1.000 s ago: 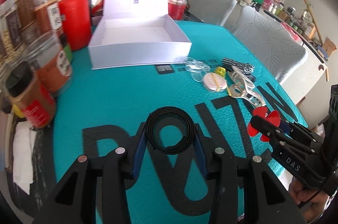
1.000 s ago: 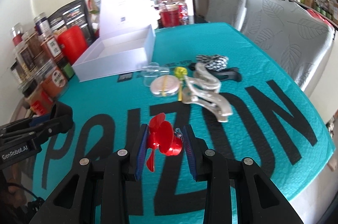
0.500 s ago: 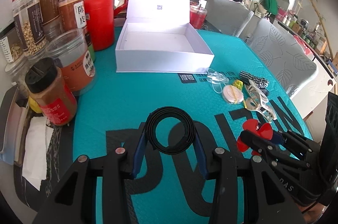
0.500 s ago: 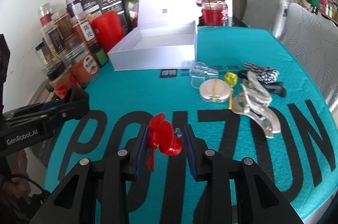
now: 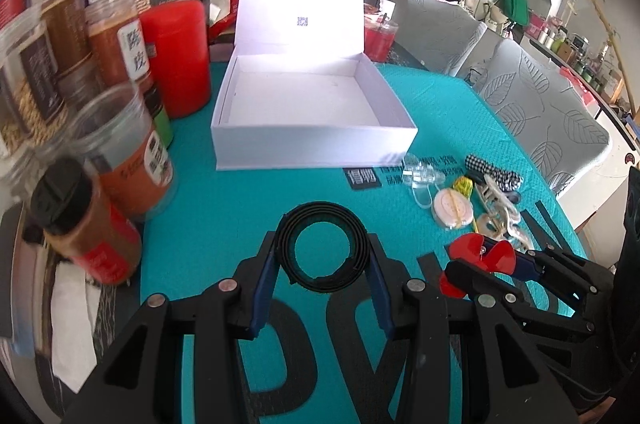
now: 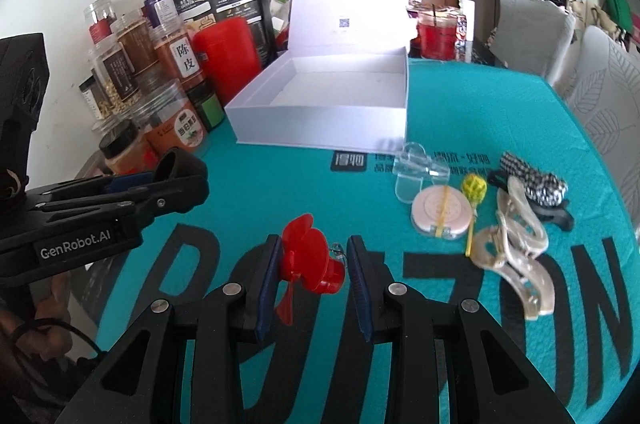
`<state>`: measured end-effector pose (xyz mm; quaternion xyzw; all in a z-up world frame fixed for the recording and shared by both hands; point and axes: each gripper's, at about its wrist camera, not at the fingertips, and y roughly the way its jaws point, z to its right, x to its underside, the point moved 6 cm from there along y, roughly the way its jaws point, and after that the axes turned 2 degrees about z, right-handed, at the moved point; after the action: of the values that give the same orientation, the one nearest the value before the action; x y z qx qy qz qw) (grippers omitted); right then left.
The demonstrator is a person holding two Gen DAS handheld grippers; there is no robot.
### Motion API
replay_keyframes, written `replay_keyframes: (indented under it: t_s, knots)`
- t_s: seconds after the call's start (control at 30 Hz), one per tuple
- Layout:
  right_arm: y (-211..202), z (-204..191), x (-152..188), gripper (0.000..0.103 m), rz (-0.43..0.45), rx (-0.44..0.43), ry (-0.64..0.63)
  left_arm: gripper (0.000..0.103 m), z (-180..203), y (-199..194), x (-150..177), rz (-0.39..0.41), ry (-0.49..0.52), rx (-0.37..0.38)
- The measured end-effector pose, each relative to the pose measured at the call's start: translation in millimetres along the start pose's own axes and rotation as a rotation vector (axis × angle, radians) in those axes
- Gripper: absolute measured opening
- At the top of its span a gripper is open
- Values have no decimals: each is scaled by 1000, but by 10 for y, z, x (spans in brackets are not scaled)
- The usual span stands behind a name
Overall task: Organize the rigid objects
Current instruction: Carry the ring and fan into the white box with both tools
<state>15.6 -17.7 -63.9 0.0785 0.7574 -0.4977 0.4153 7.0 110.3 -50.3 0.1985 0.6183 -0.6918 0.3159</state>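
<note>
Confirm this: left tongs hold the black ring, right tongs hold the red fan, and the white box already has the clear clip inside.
One error: the white box is empty. The clear clip lies on the mat in front of it, as the right wrist view shows. The left tongs do hold the black ring; the right tongs hold the red fan.

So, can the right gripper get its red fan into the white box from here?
Probably yes. The right gripper is shut on the red fan, the white box stands open ahead with its lid up, and only bare teal mat lies between them.
</note>
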Motion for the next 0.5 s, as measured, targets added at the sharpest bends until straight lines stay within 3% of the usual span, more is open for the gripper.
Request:
replay_keyframes:
  t_s: [0.5]
  knots:
    - [39,-59,-740,33,69,-31,-56,41,28,-10,-697,113,66,22]
